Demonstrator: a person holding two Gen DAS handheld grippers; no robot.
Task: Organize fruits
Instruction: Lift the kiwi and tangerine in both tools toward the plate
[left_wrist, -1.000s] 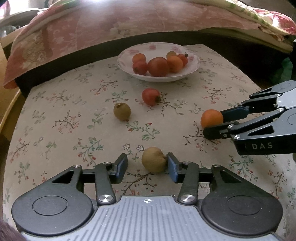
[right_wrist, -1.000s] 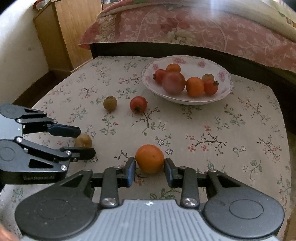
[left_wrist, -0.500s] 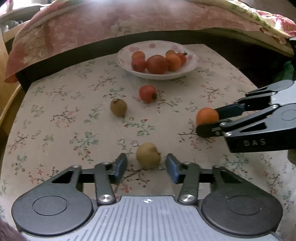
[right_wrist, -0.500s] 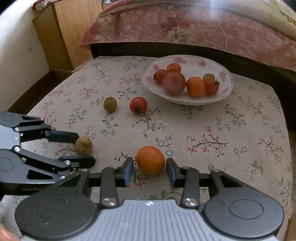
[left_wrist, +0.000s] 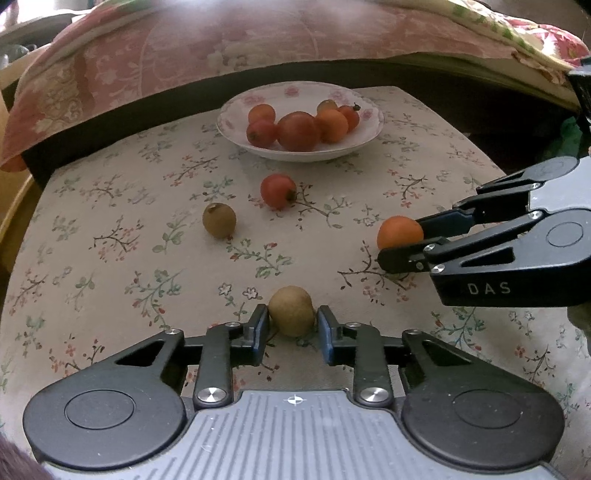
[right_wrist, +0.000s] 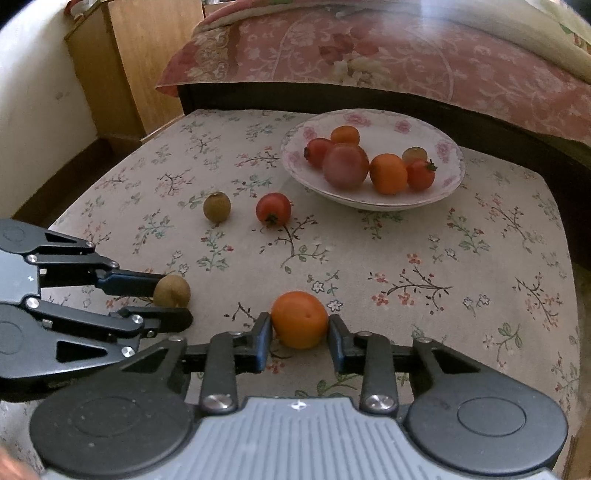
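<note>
The left gripper (left_wrist: 291, 326) had its fingers clenched on a brown fruit (left_wrist: 291, 311) that sat low on the flowered counter (left_wrist: 110, 258), each finger pressed against a side of it. The right gripper (right_wrist: 300, 334) likewise grasped an orange fruit (right_wrist: 300, 319) between its two fingers, the fruit resting on the cloth near the front edge. Between the grippers and the plate (right_wrist: 452, 184) lay a second brown fruit (right_wrist: 217, 206) and a red tomato (right_wrist: 273, 208), near each other but apart. The white plate, with pink flowers on its rim, stood at the far side of the counter and held a heap of red and orange fruits. Behind it ran a bed (right_wrist: 369, 55) under a pink patterned cover.
</note>
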